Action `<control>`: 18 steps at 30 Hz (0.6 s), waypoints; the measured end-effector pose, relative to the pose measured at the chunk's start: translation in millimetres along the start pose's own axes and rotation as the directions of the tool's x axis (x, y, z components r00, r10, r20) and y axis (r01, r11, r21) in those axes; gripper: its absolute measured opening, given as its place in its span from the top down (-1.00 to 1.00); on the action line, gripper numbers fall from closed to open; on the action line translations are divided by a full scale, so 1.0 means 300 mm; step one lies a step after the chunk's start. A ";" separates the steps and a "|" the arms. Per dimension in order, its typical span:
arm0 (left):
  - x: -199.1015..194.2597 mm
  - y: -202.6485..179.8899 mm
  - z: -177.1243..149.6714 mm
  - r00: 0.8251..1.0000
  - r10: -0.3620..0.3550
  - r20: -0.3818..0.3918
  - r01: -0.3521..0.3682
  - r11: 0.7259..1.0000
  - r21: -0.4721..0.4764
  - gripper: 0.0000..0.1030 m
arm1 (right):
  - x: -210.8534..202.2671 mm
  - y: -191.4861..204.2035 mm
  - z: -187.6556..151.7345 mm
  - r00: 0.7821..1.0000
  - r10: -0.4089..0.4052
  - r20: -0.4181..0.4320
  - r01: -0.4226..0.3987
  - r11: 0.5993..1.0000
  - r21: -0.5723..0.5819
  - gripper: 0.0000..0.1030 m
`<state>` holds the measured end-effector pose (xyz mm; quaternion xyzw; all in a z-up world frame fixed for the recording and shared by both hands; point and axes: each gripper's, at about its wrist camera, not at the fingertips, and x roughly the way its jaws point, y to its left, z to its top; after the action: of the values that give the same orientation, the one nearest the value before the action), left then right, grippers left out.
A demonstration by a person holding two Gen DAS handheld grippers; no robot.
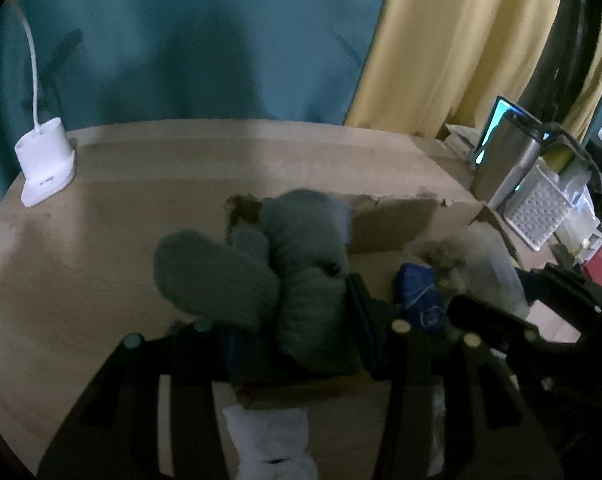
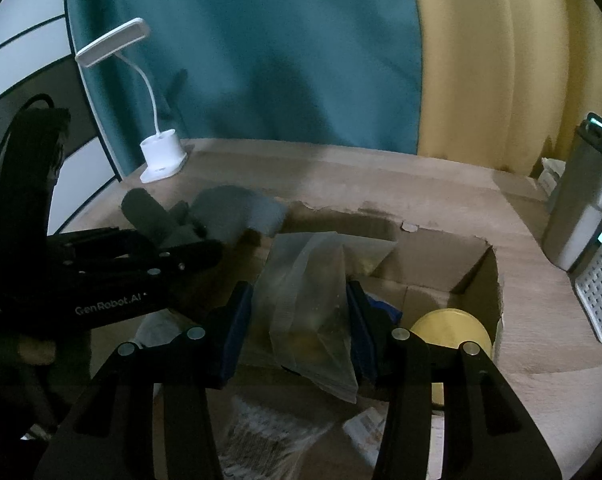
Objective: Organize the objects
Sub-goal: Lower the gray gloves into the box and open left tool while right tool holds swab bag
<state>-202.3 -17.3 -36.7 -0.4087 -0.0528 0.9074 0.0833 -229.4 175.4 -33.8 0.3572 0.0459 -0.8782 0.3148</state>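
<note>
teal and yellow curtains are hanging behind a wooden desk [image 1: 101, 208], w/ a white desk lamp [image 1: 45, 168] sitting at its far left corner. going left to right: the left gripper [image 1: 293, 344] is clamping a grey knitted bundle [image 1: 285, 276], prob. socks or gloves, its jaws closing most of the way round it and holding it over the near left part of an open cardboard box [image 2: 461, 256]. the right gripper [image 2: 301, 324] is pinching a clear plastic bag [image 2: 309, 280] btwn its blue pads, jaws part closed, over the box's middle. a yellow round lid [image 2: 453, 328] is lying inside on the right. a steel flask [image 2: 581, 208] and a white perforated basket [image 2: 601, 288] are standing at far right. both loads are hanging directly above the box, so the drop looks straight down; the left one seems nearer the box's edge.
</note>
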 end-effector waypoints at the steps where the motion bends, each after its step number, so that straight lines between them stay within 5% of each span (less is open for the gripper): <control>1: 0.005 -0.004 -0.001 1.000 0.010 0.000 -0.010 1.000 0.007 0.08 | 0.003 0.000 0.000 1.000 0.004 -0.004 -0.004 1.000 -0.001 0.03; 15: -0.008 -0.021 0.005 0.998 0.064 -0.001 -0.064 0.998 0.012 -0.11 | 0.023 0.000 0.000 1.000 0.011 -0.013 -0.011 1.000 0.003 0.03; 18: -0.031 -0.033 0.002 0.998 0.055 0.019 -0.056 0.998 0.030 -0.37 | 0.023 -0.001 -0.003 1.000 0.012 -0.014 -0.012 1.000 0.003 0.03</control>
<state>-195.7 -9.4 -27.8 -0.4002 -0.0283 0.9138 0.0638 -233.0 172.2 -39.0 0.3640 0.0445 -0.8739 0.3191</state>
